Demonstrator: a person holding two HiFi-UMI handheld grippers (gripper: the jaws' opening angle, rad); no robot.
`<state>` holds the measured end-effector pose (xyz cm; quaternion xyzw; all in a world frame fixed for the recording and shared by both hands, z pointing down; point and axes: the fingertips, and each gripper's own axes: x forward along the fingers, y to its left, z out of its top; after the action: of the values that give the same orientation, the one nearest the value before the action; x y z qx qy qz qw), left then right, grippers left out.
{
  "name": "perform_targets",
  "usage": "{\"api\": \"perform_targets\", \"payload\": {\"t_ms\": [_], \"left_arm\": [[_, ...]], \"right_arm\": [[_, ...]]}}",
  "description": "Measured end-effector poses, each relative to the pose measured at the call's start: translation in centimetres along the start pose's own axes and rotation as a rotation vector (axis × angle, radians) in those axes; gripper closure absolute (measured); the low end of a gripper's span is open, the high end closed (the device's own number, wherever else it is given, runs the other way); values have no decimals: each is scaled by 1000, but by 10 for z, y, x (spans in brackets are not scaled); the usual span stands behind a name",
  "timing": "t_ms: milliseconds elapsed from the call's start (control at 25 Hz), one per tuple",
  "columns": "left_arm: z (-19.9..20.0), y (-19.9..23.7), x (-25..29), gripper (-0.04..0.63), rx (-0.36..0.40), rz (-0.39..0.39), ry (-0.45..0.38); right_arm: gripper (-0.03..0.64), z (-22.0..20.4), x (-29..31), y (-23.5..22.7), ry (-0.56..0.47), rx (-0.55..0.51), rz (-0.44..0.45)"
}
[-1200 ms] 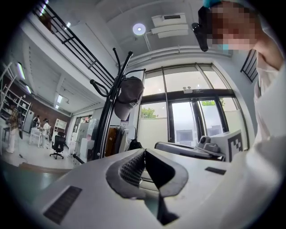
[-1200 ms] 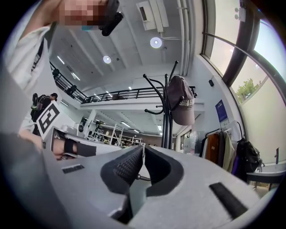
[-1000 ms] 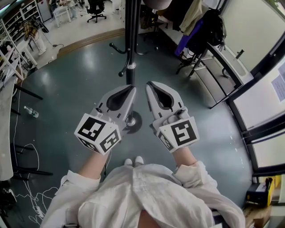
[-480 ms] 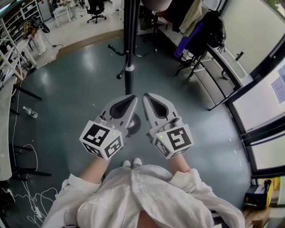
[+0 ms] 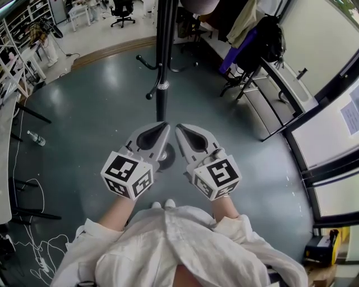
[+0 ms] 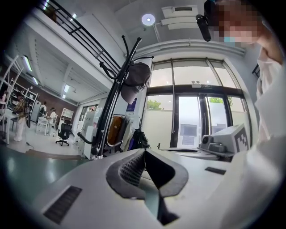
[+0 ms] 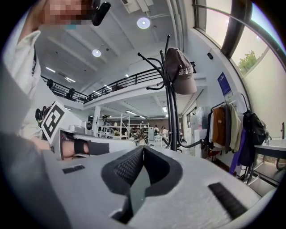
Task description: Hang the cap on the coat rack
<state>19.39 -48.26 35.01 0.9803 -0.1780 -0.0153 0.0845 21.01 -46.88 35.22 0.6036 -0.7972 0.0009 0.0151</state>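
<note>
A dark grey-brown cap [image 7: 181, 70] hangs from a top hook of the black coat rack [image 7: 170, 112]; the left gripper view shows the same cap [image 6: 135, 80] on the rack [image 6: 107, 120]. In the head view the rack's pole [image 5: 163, 61] rises ahead of me, with the cap's edge [image 5: 199, 4] at the top. My left gripper [image 5: 166, 126] and right gripper [image 5: 179, 128] sit side by side, low in front of my body, short of the pole. Both are shut with nothing between their jaws.
The rack's round base [image 5: 166, 154] sits on the green floor just under the grippers. Clothes and a black bag hang on a rail [image 5: 253, 33] at the right by the glass wall. A bottle [image 5: 35, 138] and cables lie at the left. Chairs and shelves stand far back.
Both grippers have come down and back toward my body, and closer together. Both stay shut and hold nothing.
</note>
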Motion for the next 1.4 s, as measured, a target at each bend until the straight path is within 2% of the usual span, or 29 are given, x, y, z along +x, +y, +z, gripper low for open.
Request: {"api": "perform_targets", "payload": {"t_ms": [240,440,640,1000,1400], "left_arm": [[-14,4,0,580,-33,24,52],[-20,14,-2,578,-25,58,70],[-24,11,-4,580,-49,44,71],[-30,6,-3,578,-74,-6,88],[-39,13,-6,578,-93,5,107]], "right_arm": [[612,-5,-1,-3,1,13,-23],[612,-9,4,-1,13,29,-24],[614,-18,6,1,50,18,-21],[614,-23,11,8,55,28,7],[614,-32,10,7,71,37,9]]}}
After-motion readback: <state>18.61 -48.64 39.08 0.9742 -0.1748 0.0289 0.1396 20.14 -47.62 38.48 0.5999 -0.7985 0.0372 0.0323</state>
